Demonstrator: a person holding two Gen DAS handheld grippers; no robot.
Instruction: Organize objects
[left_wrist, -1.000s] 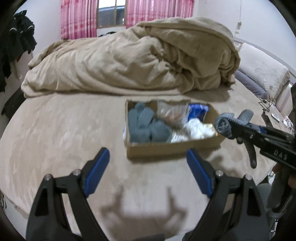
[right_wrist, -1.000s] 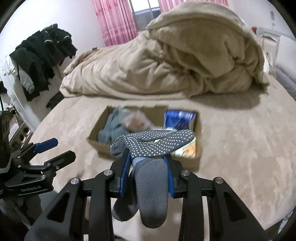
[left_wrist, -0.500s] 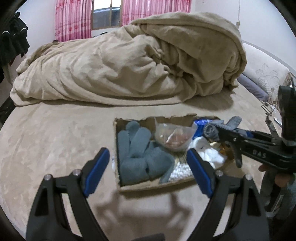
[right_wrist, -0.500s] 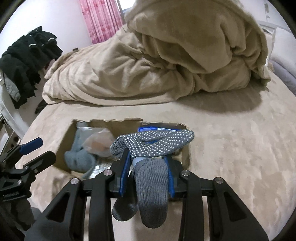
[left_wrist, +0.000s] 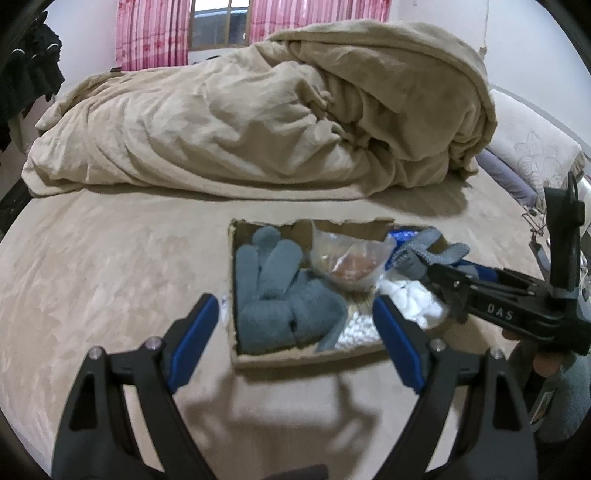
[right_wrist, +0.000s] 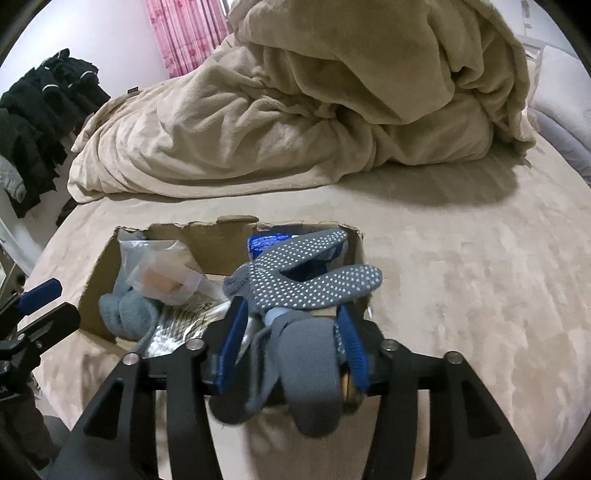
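**Right tool now over the box with the dotted socks**

Closer than half a second ago, my right tool (right_wrist: 291, 332) has come forward until its tips hang above the near right corner of the cardboard box (left_wrist: 295, 360), and both views sit nearer the box than before.

Going left to right: my left tool (left_wrist: 291, 328) hovers short of the box's near wall, its two blue pads spread wide apart with nothing between them. The box rests on the bed (left_wrist: 92, 266), in front of a heaped beige duvet (left_wrist: 258, 122). Inside it, at the left end, lie blue-grey gloves (left_wrist: 273, 295); next comes a clear plastic bag (left_wrist: 347, 258) with something orange-brown in it, then something white (left_wrist: 410, 299), and a blue packet (right_wrist: 269, 242) against the far right corner.

My right tool is clamped on a bundle of grey socks (right_wrist: 314, 280) with white grip dots; the dotted ends stick out over the box's right end, the plain ends droop toward me.
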